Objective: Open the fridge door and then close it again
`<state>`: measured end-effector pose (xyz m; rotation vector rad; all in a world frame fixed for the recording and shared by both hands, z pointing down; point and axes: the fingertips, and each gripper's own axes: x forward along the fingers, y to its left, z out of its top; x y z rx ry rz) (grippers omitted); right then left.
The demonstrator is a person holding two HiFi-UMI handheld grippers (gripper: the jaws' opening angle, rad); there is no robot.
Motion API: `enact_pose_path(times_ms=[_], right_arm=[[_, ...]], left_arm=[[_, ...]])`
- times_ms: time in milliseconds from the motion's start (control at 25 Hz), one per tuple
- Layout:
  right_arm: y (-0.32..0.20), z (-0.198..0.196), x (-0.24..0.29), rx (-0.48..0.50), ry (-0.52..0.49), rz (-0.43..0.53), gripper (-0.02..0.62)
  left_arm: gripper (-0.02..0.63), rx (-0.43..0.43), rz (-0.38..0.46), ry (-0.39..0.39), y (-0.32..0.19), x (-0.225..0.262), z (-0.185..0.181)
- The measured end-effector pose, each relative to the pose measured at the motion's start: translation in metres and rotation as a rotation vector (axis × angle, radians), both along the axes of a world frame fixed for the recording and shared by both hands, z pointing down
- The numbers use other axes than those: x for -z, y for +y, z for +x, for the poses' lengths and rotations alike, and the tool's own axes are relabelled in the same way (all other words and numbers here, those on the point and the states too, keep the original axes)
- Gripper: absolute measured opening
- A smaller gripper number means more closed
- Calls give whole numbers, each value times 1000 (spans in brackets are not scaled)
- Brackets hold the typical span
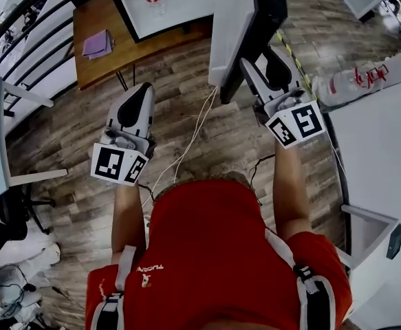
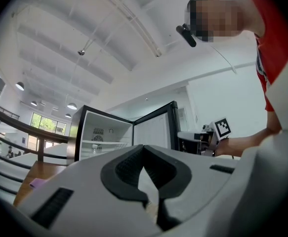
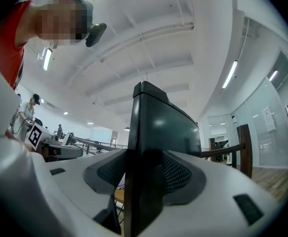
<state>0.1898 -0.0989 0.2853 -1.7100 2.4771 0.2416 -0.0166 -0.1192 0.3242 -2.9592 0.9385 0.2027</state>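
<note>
The small fridge [image 1: 172, 5] stands open ahead of me, its white inside [image 2: 104, 137] showing a shelf. Its dark door [image 1: 231, 33] is swung out toward me. My right gripper [image 1: 265, 71] is at the door's free edge. In the right gripper view the door edge [image 3: 158, 127] stands upright between the two pads, which flank it on either side without a clear squeeze. My left gripper [image 1: 142, 91] hangs over the floor to the left of the door, apart from it. Its jaws [image 2: 144, 149] are shut with nothing in them.
A wooden table [image 1: 117, 53] with a purple cloth [image 1: 97, 45] stands left of the fridge, beside a black railing [image 1: 21, 19]. A white cable [image 1: 193, 136] runs over the wood floor. A white counter [image 1: 379, 150] with a plastic bottle [image 1: 358, 81] is on the right.
</note>
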Motion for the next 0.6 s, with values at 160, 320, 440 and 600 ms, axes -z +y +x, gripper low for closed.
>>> enact_pose_path(times_ms=[160,320,440,600], right_arm=[[-17,-29,1,18,21,0,238],[-37,-53,4,29,55,0,267],[-50,-69,5,34,77,7,281],[-69,-93,5,81,155,24,282]], left_arm=[[9,-6,10,7,-3,2,-13],[9,-4,17,9,-9,5,-21],[9,-2,21,5,-15,7,-25],[9,19,29,-7,-33,8,-27]])
